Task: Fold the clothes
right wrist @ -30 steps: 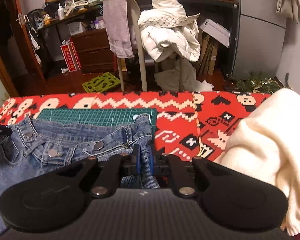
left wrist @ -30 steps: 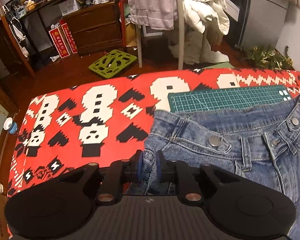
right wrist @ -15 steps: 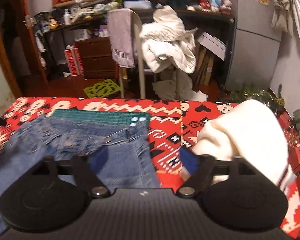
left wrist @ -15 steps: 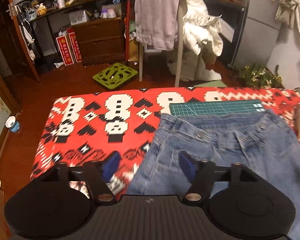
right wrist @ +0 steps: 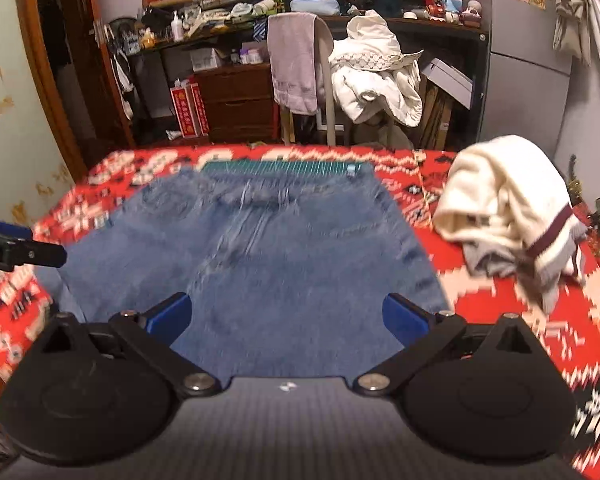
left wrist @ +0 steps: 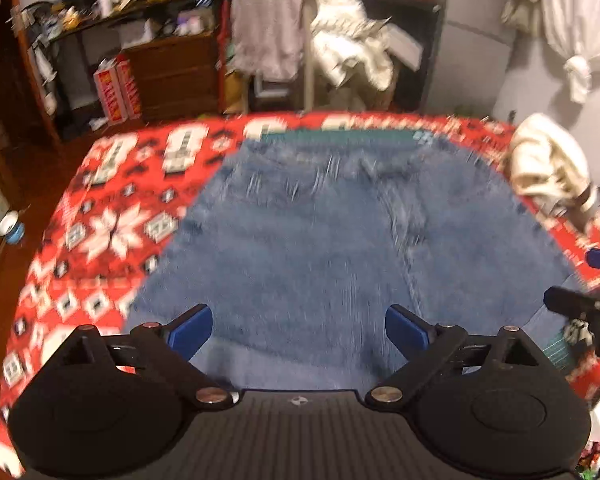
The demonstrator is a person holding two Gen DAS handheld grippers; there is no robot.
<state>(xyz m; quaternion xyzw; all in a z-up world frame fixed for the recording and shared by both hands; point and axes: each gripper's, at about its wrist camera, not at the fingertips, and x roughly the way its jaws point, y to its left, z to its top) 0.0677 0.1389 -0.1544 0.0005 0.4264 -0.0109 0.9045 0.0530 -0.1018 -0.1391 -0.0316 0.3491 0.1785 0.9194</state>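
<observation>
Jeans [left wrist: 320,240] spread flat on counter [left wrist: 112,216], unfolded; both tools (left [left wrist: 299,330], right [right wrist: 287,317]) just opening, spread wide, empty; white sweater [right wrist: 504,204] waiting

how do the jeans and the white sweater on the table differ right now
The jeans are blue denim spread flat across the middle; the white sweater is cream knit, heaped in a rumpled mound at the right side. The jeans cover part of the green cutting mat; the sweater sits off it. Both rest on the red patterned cloth.

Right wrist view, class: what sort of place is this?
Probably a cluttered room in a home: a towel draped over a chair, a wooden chest of drawers, and jeans laid on a patterned red cloth.
</observation>
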